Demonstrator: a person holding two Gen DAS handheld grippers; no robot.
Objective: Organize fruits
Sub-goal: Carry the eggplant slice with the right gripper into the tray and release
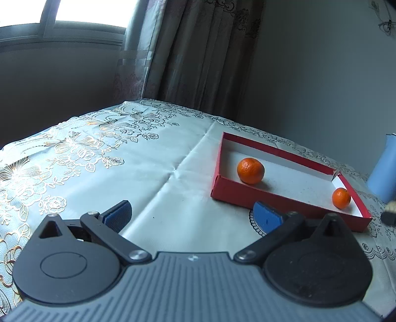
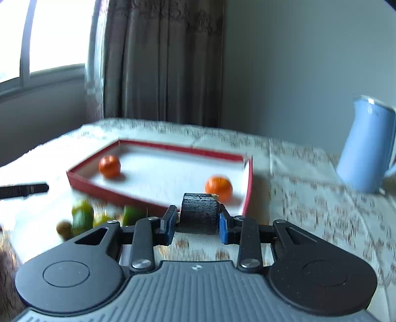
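Two round orange fruits, the bigger one (image 1: 250, 171) bumpy and the smaller one (image 1: 341, 197) smooth, sit far apart inside the red tray (image 1: 284, 151). The left gripper (image 1: 193, 214) is spread wide and holds nothing. The right gripper (image 2: 198, 224) squeezes a dark round block (image 2: 199, 213).

Your daylight comes from the window (image 1: 74, 14), blown out white at upper left in both views. The left wrist view is sharp; the right wrist view is motion-smeared across the tablecloth (image 2: 309, 198). Fisheye corners darken and bend.
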